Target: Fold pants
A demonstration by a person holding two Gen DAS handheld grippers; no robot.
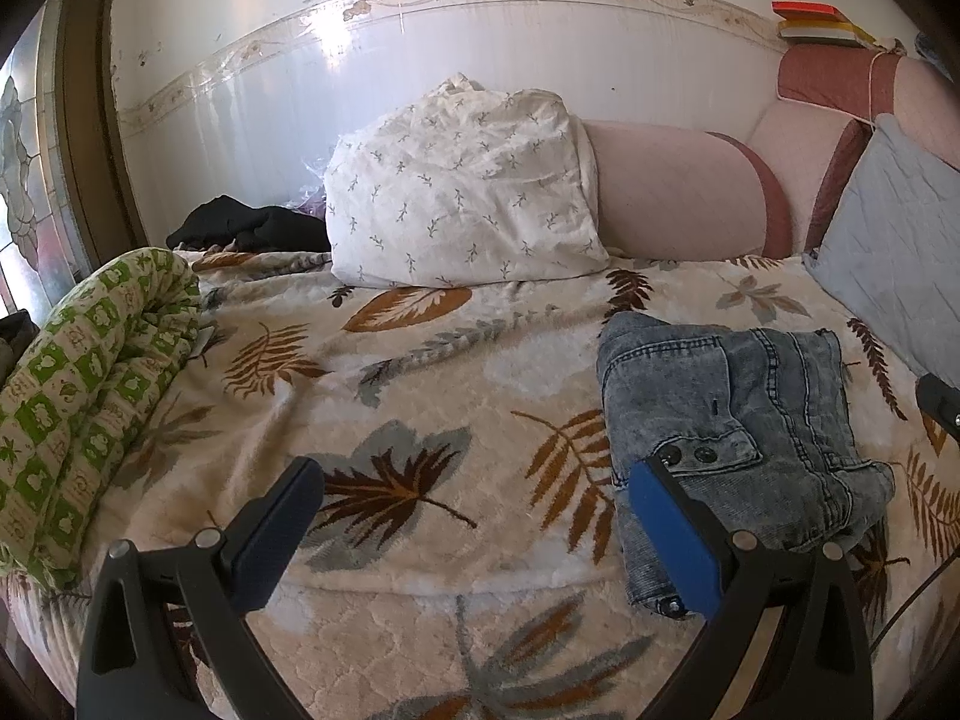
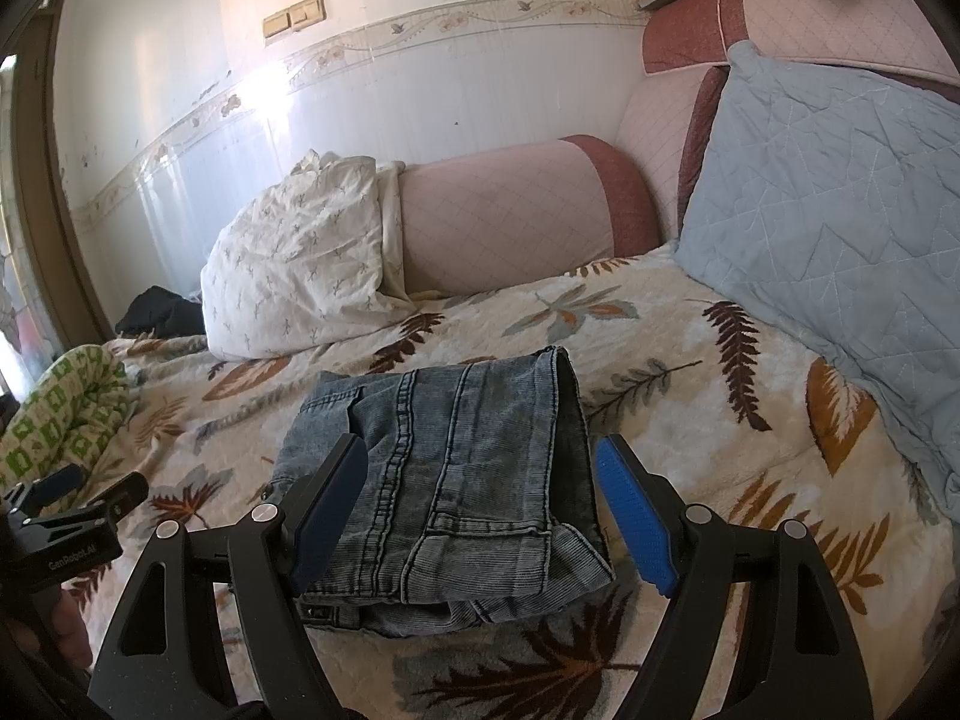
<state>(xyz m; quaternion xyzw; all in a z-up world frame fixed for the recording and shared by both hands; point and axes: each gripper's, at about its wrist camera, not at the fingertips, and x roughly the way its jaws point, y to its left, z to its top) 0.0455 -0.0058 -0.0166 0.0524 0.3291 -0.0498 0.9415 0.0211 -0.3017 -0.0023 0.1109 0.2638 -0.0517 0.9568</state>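
Now | pants [image 2: 447, 486] folded on blanket [image 2: 690, 360] | both jaws spread wide, empty, pants just ahead

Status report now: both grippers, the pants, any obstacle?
Left gripper open, empty. Right gripper open, empty. Jeans folded on the blanket. Nothing in the way.

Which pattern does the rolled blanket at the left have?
Green and white checks with small figures on the rolled blanket, clearest in the left wrist view.

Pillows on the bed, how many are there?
2. The white leafy pillow leans on the pink bolster by the wall; the blue quilted pillow stands at the headboard, right of the folded jeans. Others may be hidden.
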